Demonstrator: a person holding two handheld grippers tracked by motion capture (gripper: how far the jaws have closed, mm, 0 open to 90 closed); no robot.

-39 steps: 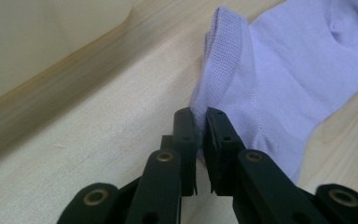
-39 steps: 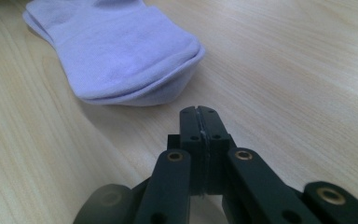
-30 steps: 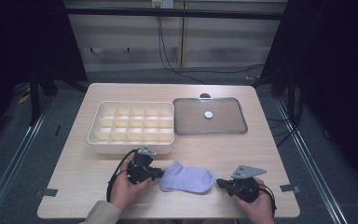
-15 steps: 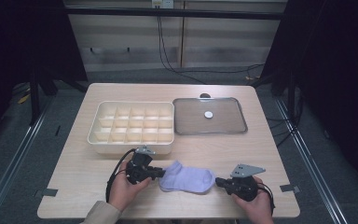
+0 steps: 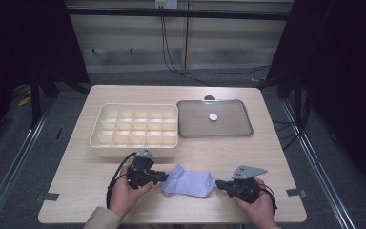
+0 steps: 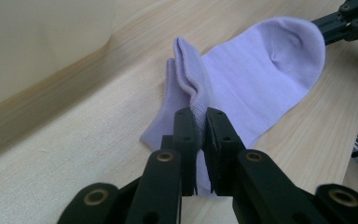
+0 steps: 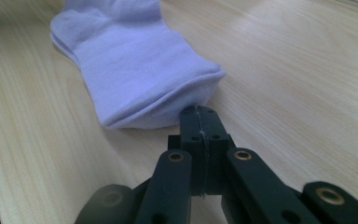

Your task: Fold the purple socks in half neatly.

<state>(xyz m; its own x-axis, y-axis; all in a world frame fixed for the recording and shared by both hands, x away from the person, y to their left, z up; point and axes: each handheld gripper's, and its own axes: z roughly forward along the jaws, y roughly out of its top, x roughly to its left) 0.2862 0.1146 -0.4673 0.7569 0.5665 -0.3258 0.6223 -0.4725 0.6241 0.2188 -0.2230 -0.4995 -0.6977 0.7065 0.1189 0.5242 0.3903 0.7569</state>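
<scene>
item: lilac sock, flat on the near part of the table, between the two hands, long axis running left to right across the table.
left gripper: at the sock's left end, jaws clamped on the cuff fabric, a thin fold pinched between them.
right gripper: at the sock's right end, jaws pressed together, tips touching or just short of the toe; whether any fabric is caught is hard to tell. both ends equally near their hands.
farther: cream divided box, cells look empty; grey tray beside it, holding a small white disc.
</scene>
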